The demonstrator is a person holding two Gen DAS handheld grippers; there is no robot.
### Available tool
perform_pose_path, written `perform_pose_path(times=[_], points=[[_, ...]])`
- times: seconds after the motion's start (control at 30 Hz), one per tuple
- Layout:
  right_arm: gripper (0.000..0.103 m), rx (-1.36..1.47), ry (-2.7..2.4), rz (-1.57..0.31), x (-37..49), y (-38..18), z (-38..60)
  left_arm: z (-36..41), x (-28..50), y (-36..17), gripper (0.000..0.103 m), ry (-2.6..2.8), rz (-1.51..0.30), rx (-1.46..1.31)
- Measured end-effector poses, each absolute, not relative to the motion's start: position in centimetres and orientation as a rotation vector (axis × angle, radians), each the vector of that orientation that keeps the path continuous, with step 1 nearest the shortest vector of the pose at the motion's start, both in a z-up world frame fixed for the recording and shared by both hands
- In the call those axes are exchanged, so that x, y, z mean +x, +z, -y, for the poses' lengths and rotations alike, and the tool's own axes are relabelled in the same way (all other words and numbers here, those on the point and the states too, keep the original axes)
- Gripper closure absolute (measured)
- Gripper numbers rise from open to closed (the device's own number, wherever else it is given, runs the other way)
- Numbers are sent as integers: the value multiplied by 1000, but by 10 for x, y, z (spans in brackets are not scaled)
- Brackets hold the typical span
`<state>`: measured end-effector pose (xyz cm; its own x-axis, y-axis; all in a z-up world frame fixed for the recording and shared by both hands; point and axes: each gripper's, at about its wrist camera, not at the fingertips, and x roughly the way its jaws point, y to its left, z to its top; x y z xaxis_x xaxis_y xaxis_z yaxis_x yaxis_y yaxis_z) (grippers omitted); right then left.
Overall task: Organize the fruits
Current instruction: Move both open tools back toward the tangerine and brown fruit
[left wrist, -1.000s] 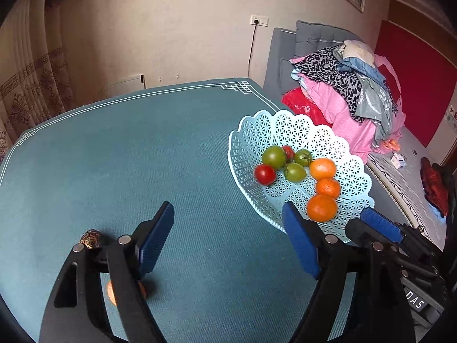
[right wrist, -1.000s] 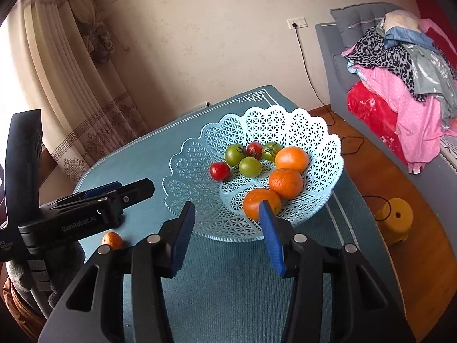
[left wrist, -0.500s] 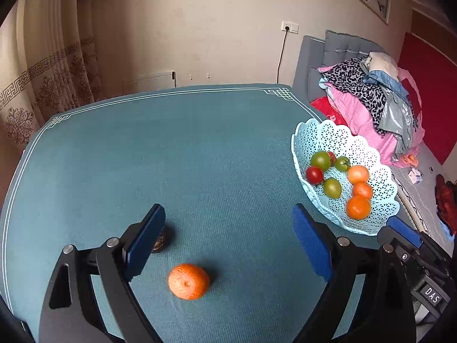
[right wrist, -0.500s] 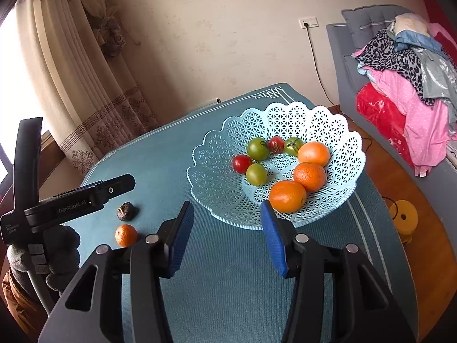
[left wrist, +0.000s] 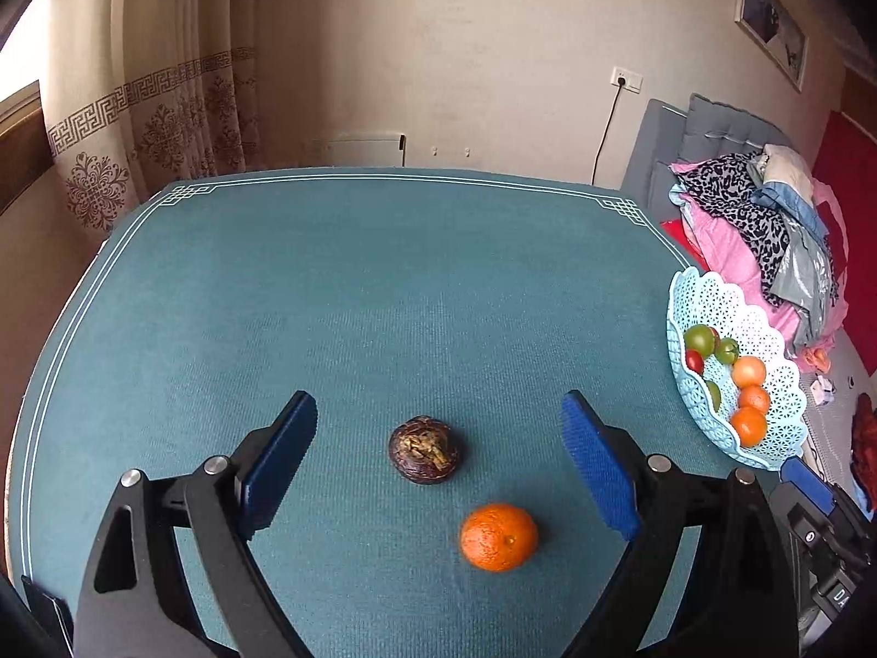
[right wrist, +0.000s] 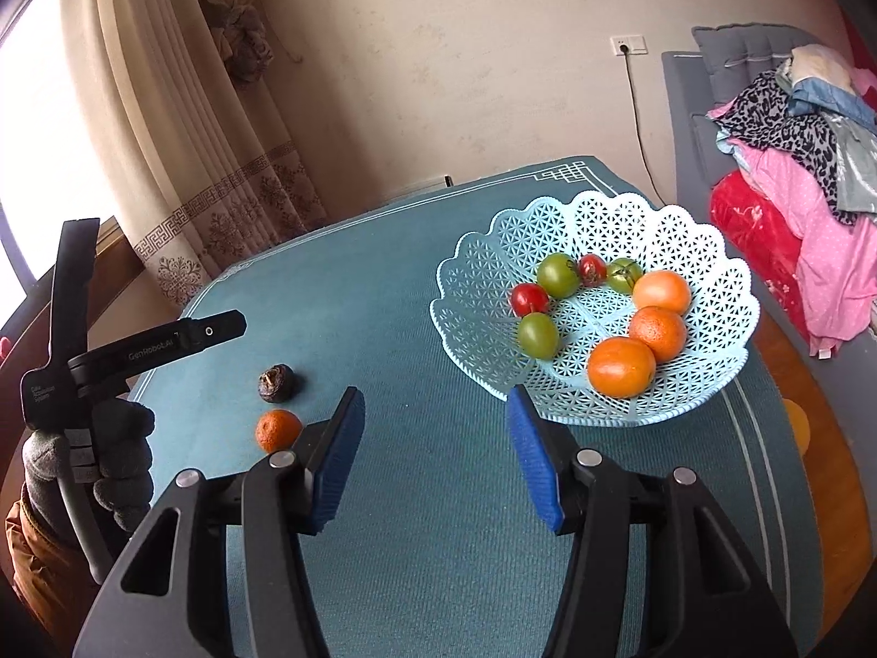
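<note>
Fingers of the left gripper (left wrist: 438,463) spread wide, empty, above the teal tablecloth (left wrist: 383,285); right gripper (right wrist: 436,458) likewise wide apart, holding nothing. Small round orange mandarin (left wrist: 497,536), pitted skin, lies on the cloth just beside a dark brown wrinkled fruit (left wrist: 423,449), apart. Pale blue lattice plastic basket (right wrist: 603,219) holds three oranges, three green tomatoes, two red tomatoes.

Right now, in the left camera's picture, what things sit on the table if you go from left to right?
Dark brown wrinkled round fruit → small orange mandarin → pale blue lacy plastic basket with red and green tomatoes and oranges inside, at the blue-green tablecloth's right edge.
</note>
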<state>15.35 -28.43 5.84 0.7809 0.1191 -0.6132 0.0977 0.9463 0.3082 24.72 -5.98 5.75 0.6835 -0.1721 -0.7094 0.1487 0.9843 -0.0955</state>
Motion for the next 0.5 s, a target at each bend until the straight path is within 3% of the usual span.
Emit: perform_pose_path(times=[0.5], points=[[36,278,73,-741,165,50,244,54,265,20,12,-148,-880,-23]])
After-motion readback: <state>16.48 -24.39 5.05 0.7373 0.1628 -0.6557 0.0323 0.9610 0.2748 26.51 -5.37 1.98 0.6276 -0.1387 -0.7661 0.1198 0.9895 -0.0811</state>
